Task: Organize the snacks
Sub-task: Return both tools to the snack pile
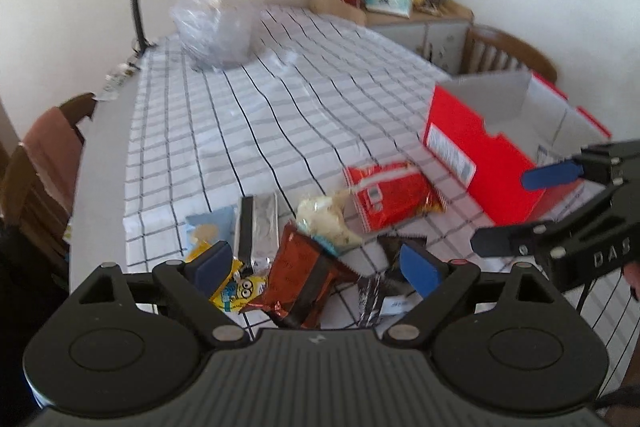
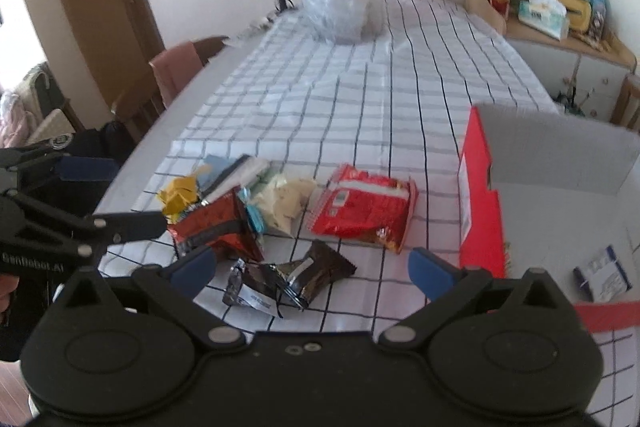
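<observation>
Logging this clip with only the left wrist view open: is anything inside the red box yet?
Observer: Yes. The right wrist view shows one small blue-and-white packet lying on the floor of the red box.
Operator: Something dark at the bottom of my view is half hidden. What is it?
Observer: Two things lie side by side on the checked tablecloth: a dark brown packet and a crumpled black-and-silver wrapper.
Operator: Is the right gripper holding either?
Observer: No. The right gripper has its jaws wide open above them, with nothing clamped.
</observation>
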Motion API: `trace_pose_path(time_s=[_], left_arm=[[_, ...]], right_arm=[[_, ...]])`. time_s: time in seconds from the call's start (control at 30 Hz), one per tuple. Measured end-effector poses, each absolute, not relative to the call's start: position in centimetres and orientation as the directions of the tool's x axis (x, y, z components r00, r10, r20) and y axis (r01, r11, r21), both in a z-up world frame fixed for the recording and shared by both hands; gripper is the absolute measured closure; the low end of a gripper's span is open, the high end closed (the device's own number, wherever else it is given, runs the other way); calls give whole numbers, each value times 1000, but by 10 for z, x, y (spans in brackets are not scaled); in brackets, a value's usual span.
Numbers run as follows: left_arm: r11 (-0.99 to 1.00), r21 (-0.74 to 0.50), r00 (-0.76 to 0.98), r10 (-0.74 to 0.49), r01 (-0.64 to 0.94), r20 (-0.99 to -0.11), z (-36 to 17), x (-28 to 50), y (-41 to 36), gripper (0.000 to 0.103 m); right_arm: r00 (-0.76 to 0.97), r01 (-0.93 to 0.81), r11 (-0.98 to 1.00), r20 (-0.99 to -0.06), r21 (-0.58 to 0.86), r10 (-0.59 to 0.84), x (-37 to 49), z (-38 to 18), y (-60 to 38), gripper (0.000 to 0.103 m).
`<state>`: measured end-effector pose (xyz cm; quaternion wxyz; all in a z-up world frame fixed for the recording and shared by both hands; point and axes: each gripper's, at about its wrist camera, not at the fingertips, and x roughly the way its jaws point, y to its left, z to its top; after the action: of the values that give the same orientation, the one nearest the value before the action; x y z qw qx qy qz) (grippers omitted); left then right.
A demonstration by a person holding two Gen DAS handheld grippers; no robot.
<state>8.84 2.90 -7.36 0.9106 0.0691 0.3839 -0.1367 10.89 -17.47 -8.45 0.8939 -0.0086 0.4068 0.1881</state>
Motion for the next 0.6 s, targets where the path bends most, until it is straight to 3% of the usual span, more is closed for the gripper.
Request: trace_pose_path(time_s=[0.6], left_arm=[[881, 114, 502, -151, 458, -851, -152, 147, 25, 12]], right_arm=[[465, -98, 985, -868, 142, 171, 176, -160, -144, 12]])
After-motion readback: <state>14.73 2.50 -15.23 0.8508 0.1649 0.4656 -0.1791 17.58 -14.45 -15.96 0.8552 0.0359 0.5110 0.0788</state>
